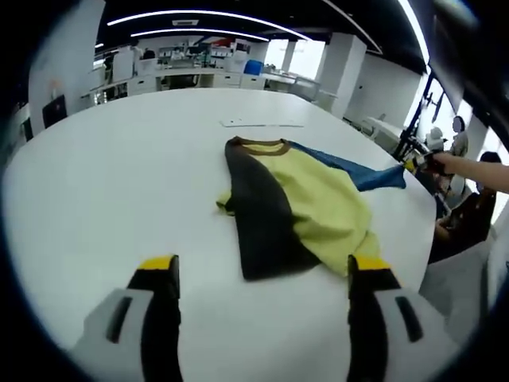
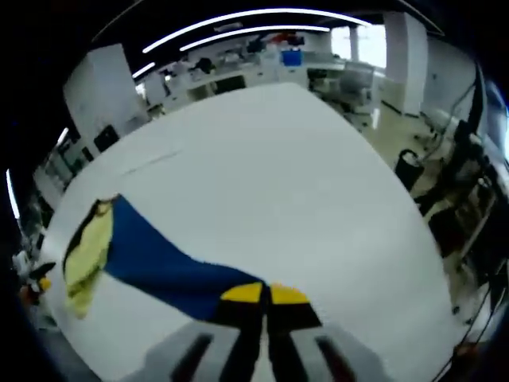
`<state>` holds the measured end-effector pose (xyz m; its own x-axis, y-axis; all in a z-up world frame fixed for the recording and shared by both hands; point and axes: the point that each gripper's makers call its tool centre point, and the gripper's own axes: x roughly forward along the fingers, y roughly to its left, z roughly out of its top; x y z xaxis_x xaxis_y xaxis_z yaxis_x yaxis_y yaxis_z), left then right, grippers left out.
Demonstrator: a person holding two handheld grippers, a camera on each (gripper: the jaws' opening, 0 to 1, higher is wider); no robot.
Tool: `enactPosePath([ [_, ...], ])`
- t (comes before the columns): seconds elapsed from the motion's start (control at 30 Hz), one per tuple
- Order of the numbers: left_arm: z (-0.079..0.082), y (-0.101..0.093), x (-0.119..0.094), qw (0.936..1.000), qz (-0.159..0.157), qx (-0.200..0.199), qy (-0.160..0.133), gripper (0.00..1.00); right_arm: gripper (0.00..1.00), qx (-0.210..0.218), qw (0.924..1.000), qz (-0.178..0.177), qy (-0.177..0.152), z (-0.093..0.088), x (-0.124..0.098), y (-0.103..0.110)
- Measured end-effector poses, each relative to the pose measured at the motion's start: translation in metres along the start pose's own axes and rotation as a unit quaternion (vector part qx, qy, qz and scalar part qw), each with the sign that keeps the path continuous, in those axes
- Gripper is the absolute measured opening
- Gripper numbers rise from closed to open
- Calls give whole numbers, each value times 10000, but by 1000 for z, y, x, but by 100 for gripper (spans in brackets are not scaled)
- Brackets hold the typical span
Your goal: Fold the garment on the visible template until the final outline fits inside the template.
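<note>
One shirt (image 1: 298, 203) lies on my white bench (image 1: 119, 175). My right gripper (image 2: 264, 296) pinches its blue sleeve (image 2: 159, 263); my left gripper (image 1: 262, 274) hangs open.

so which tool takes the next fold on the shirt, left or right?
Right, probably. The right tool is already shut on the blue sleeve, pulled out from the shirt; the left tool is open, short of the hem.

White table (image 1: 119, 175) with garment (image 1: 294, 203) and paper sheet (image 1: 261, 123)
</note>
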<state>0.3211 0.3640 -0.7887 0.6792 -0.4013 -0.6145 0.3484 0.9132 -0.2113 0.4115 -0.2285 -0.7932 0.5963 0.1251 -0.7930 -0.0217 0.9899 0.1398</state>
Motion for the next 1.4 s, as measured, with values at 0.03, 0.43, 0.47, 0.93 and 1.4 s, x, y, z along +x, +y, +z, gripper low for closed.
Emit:
enactPosePath([
  [0.03,-1,0,1,10000,0,-1,12,84,0,-8,10000,-19,10,1,0,-1],
  [0.43,-9,-1,7,9999,4,-53,155,84,0,-208,9984,-314,433,8,28,-25],
  [0.47,-9,-1,7,9998,-2,-63,162,84,0,-208,9981,-322,491,4,27,-25],
  [0.93,-12,-3,10,9998,-20,-107,169,84,15,-252,9984,-89,489,-9,26,-22],
  [1.4,-12,-8,8,9999,-56,-105,97,84,21,-186,9968,422,653,-44,15,6],
])
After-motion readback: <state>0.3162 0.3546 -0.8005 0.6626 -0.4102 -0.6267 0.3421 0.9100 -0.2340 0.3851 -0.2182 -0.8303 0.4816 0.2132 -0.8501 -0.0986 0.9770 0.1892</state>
